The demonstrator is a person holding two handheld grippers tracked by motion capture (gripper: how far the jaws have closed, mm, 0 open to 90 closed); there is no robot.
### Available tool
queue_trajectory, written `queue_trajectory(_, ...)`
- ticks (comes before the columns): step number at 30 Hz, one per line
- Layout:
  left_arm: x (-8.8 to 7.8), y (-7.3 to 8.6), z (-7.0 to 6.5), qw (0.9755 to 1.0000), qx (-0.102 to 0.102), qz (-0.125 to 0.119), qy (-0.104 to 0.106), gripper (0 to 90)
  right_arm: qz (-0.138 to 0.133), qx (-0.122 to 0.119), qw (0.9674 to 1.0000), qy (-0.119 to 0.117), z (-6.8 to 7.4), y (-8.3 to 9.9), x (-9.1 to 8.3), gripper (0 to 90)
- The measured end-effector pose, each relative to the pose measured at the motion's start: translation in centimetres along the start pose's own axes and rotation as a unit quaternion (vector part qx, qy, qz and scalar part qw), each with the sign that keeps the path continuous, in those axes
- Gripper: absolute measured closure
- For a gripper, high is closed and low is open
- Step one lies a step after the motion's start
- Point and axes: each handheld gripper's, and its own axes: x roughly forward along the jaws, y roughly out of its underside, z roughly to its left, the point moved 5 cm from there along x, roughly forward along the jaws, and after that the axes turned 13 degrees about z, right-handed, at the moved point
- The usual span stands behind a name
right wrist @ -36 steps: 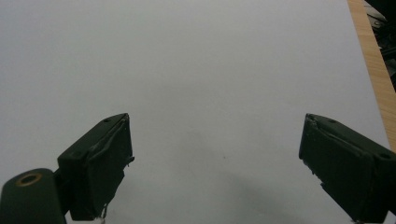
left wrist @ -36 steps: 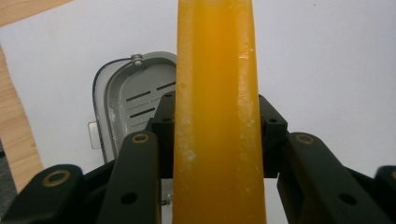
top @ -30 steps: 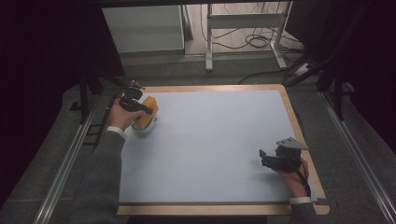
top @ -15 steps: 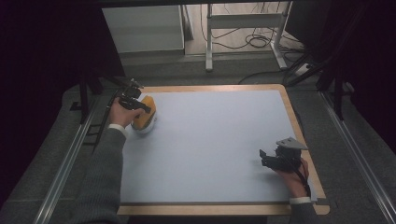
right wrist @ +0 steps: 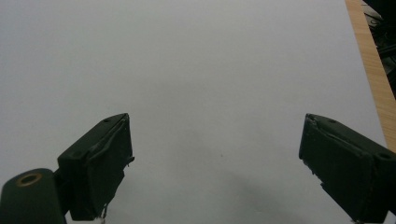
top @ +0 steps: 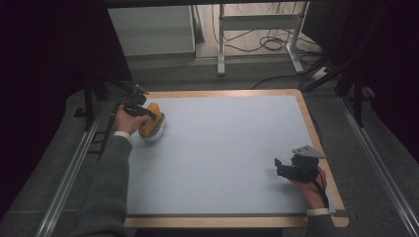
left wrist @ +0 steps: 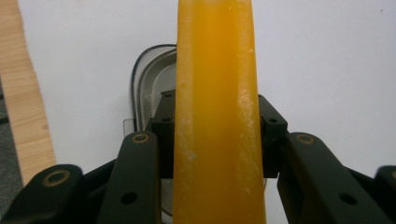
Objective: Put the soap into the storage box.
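Note:
A yellow-orange sponge (left wrist: 217, 93) stands on edge between the jaws of my left gripper (left wrist: 215, 135), which is shut on it. Under it lies a clear shallow dish (left wrist: 147, 79) with a dark rim on the pale mat. From the high view the same sponge (top: 151, 121) and the white dish (top: 154, 134) sit at the mat's far left corner, with my left gripper (top: 148, 116) over them. My right gripper (right wrist: 215, 168) is open with nothing between its jaws, above bare mat; in the high view my right gripper (top: 281, 168) rests near the mat's right front edge.
The pale blue mat (top: 227, 148) covers a wooden board (top: 316, 128) whose rim shows on all sides. Metal rails (top: 69, 173) run along both sides of the table. A white cabinet (top: 150, 29) and table legs with cables (top: 262, 42) stand beyond the far edge.
The left hand has shifted slightly with the sponge over the dish. The right hand has stayed still.

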Motion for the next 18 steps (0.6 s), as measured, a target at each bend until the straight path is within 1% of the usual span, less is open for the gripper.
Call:
queue_trajectory(3,0.3,-0.2,0.0,1.0000,-0.005,-0.003,0.001,60.9,0.000,0.000,1.0000,0.000,0.0,0.0,0.0,9.5)
queue_trajectory(5,0.5,-0.3,0.1,1.0000,-0.004,0.000,-0.001,60.9,0.000,0.001,1.0000,0.000,-0.1,0.0,0.0,9.4)
queue_trajectory(6,0.7,-0.3,0.0,1.0000,-0.006,0.000,-0.002,60.8,0.000,0.001,1.0000,0.000,-0.1,0.0,0.0,9.4)
queue_trajectory(9,0.9,-0.3,0.0,1.0000,-0.003,0.005,-0.005,60.8,-0.002,0.001,1.0000,0.000,0.0,0.0,-0.1,9.4)
queue_trajectory(11,0.9,-0.4,0.0,1.0000,-0.003,-0.002,-0.004,60.4,-0.001,0.001,1.0000,-0.001,-0.1,0.0,-0.1,9.4)
queue_trajectory(12,0.7,-0.5,-0.1,0.9999,-0.003,-0.015,-0.002,59.5,-0.001,0.001,1.0000,-0.001,-0.1,0.0,0.0,9.4)
queue_trajectory(13,0.4,-0.6,-0.3,0.9996,-0.003,-0.028,0.009,58.4,-0.001,0.001,1.0000,-0.001,-0.1,0.0,0.0,9.5)
queue_trajectory(14,0.0,-0.7,-0.5,0.9992,-0.004,-0.037,0.014,55.8,0.000,0.000,1.0000,-0.001,-0.1,0.0,0.0,9.5)
queue_trajectory(15,-0.3,-0.7,-0.6,0.9990,-0.002,-0.044,0.012,52.4,0.000,0.000,1.0000,-0.001,0.0,0.0,0.0,9.5)
queue_trajectory(16,-0.6,-0.8,-0.7,0.9987,-0.001,-0.050,0.008,48.9,0.000,-0.001,1.0000,-0.001,0.0,0.0,0.0,9.4)
queue_trajectory(18,-1.1,-0.7,-0.8,0.9986,0.001,-0.052,-0.001,39.2,-0.002,-0.002,1.0000,-0.004,0.2,-0.1,-0.1,9.4)
